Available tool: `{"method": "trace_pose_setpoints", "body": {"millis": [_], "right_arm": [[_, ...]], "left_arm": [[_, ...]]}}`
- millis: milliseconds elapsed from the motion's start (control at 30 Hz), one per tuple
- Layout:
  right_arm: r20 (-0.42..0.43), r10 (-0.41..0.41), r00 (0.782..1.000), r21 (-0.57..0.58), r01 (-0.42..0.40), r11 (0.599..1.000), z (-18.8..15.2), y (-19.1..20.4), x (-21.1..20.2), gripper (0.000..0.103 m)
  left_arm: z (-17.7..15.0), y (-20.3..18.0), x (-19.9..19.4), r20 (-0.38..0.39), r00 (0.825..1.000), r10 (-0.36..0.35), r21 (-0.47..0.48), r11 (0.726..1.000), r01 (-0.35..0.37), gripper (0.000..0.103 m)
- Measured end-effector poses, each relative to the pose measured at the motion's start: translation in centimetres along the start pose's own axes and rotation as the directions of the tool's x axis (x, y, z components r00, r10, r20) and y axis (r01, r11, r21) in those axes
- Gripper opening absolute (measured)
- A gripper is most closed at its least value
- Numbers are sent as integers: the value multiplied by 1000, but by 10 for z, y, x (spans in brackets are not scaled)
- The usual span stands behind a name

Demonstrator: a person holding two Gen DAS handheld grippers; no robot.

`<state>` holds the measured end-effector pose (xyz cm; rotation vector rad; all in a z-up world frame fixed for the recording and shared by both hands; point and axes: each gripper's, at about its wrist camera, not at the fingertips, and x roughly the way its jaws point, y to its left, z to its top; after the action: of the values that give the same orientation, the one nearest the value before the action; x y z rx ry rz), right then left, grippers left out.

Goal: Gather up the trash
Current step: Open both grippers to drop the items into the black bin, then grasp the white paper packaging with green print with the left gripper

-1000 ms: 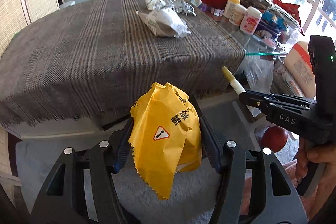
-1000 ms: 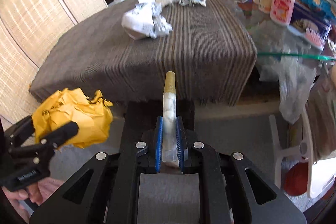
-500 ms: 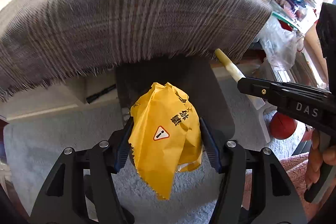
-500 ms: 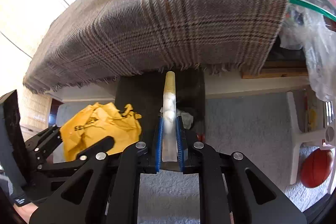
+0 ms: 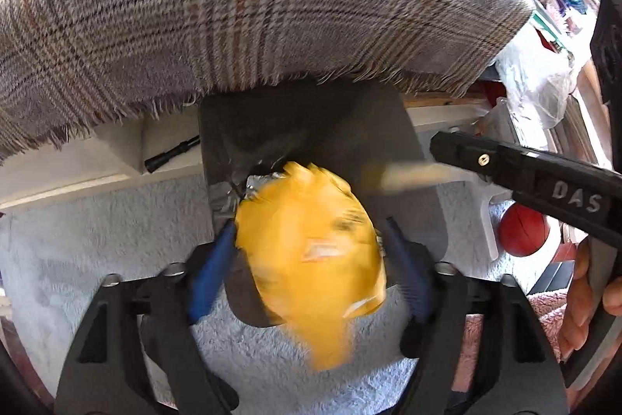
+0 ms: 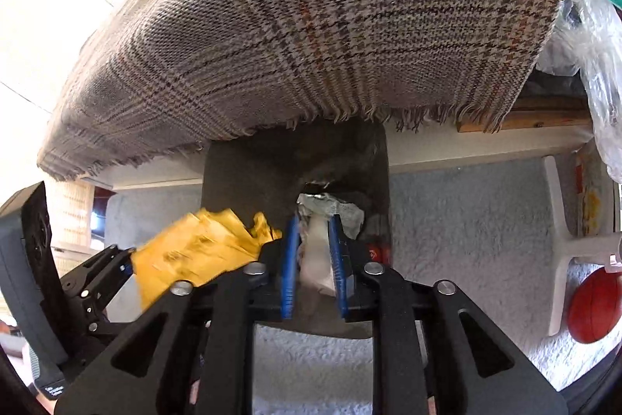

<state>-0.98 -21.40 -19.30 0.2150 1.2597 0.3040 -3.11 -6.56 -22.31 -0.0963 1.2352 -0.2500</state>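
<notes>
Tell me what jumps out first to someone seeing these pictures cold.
A crumpled yellow wrapper fills the middle of the left wrist view, blurred between the left gripper whose jaws are opening, right over a dark bin on the pale carpet. Beside it the right gripper, also opening, has a whitish tube between its blue pads. A plaid cloth hangs over the table edge above both.
</notes>
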Motion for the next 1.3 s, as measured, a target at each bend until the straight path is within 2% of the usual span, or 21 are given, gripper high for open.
{"method": "trace_pose_setpoints", "body": {"millis": [33,67,100,133,233,267,467,700,833,967,1100,1300], "right_arm": [[7,-7,1000,1,7,1000,0,0,0,64],[17,-11,1000,0,11,1000,0,0,-2,69],[31,-18,999,-3,18,1000,1,-1,-4,69],[37,-27,999,-9,28,1000,1,0,-6,71],[54,-53,997,-23,54,998,0,-1,-12,94],[62,-65,996,-26,67,997,-1,-1,-14,97],[63,-81,995,-26,83,996,-1,-7,-34,100],[177,-112,978,-55,123,991,13,-6,-99,100],[225,-122,967,-64,140,988,27,-4,-125,100],[257,-140,956,-34,154,988,46,-4,-135,100],[284,-137,949,9,140,990,69,-4,-135,100],[340,-208,917,75,194,978,105,-10,-128,100]], "left_arm": [[0,1,0,1,1000,1,-4,1000,-1,86],[-1,3,-1,3,1000,6,-6,1000,-6,88],[-2,5,-3,7,1000,9,-9,1000,-8,94],[-2,7,-5,13,1000,11,-10,1000,-11,95],[-4,13,-13,19,1000,21,-17,1000,-20,95],[-5,15,-15,20,1000,22,-19,1000,-22,95],[-7,21,-47,47,998,34,-16,999,-33,95],[7,20,-99,122,990,70,1,998,-70,95],[26,22,-129,179,979,97,2,995,-99,95],[51,16,-151,219,970,105,8,994,-110,95],[78,7,-162,259,959,117,31,991,-129,95],[120,-6,-162,301,948,106,51,991,-127,95]]}}
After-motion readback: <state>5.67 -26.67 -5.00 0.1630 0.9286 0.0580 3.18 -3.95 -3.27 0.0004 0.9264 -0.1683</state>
